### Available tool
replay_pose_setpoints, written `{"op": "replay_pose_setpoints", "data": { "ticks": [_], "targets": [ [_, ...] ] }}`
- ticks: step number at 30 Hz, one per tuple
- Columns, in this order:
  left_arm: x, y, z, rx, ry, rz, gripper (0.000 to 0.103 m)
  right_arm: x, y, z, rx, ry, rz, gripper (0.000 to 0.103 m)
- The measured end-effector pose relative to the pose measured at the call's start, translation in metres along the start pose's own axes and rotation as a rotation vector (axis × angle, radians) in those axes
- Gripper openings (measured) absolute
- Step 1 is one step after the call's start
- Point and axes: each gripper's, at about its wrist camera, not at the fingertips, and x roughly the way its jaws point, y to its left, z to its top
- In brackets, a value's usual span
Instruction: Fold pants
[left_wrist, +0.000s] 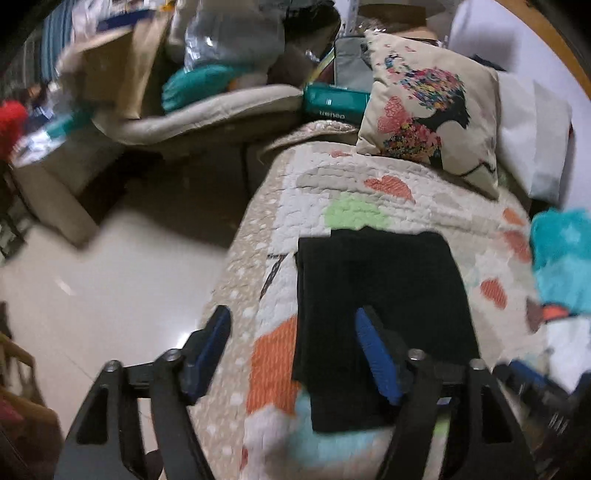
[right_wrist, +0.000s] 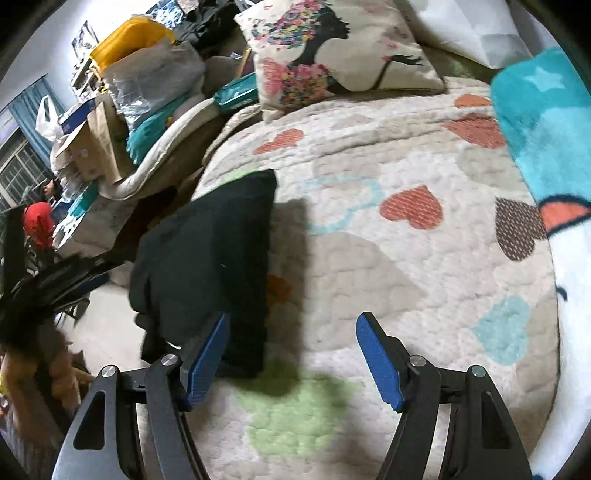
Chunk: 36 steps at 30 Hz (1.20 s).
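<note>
The black pants (left_wrist: 380, 317) lie folded into a compact rectangle on the heart-patterned quilt (left_wrist: 332, 184), near the bed's left edge. In the right wrist view the pants (right_wrist: 207, 258) sit left of centre on the quilt (right_wrist: 406, 258). My left gripper (left_wrist: 293, 354) is open and empty, raised above the quilt, with its right finger (left_wrist: 376, 354) over the pants' near part. My right gripper (right_wrist: 293, 358) is open and empty above the quilt, its left finger (right_wrist: 207, 358) over the pants' near right corner.
A printed cushion (left_wrist: 432, 118) and a white pillow (left_wrist: 532, 140) lie at the bed's head. A turquoise blanket (right_wrist: 543, 140) lies on the right. Left of the bed are bare floor (left_wrist: 110, 280) and a cluttered beige armchair (left_wrist: 207, 110) with bags and boxes.
</note>
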Motion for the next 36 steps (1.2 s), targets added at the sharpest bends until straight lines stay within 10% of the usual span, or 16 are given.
{"op": "replay_pose_setpoints", "data": {
  "ticks": [36],
  "targets": [
    [0.014, -0.044, -0.030, 0.130, 0.001, -0.071, 0.078, -0.015, 0.029, -0.011, -0.151, -0.146, -0.145, 0.080]
  ]
}}
